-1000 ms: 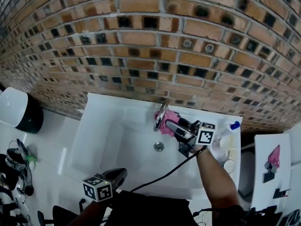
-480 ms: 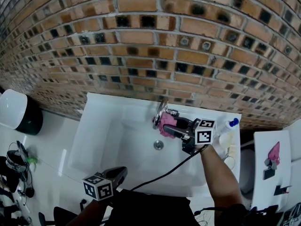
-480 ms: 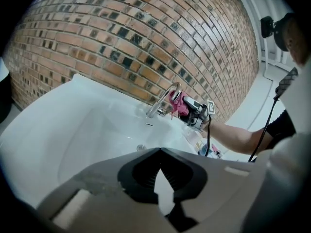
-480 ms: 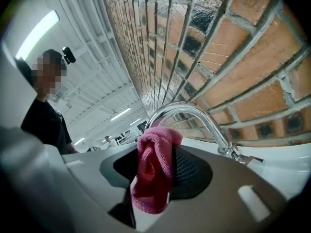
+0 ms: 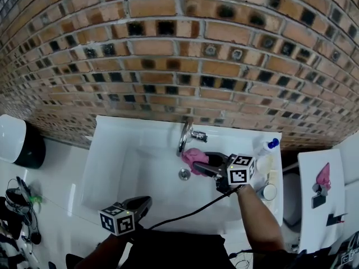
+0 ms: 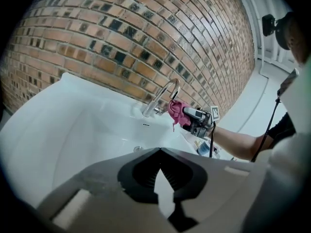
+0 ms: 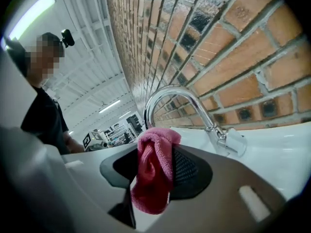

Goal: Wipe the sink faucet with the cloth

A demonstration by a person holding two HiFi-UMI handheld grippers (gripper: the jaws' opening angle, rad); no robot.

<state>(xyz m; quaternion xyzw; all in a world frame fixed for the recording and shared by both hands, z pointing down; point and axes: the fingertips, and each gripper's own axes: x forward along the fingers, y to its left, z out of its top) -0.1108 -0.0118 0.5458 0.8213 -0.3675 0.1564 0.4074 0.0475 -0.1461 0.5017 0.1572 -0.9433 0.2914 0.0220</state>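
Pulled off curved chrome faucet [image 5: 183, 133]: nubby pink cloth [image 5: 192, 157], pinched by right gripper [image 5: 199, 164] (left gripper [image 5: 146, 202] closed, empty).

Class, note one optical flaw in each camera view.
Head view: fisheye bends the brick wall courses into arcs. Left gripper view: black vignette rings the frame. Right gripper view: the curved chrome faucet shows bright glare; the pink cloth is sharp.

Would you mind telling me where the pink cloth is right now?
In the head view, the pink cloth is clamped in the right gripper over the white sink, just right of the faucet spout.
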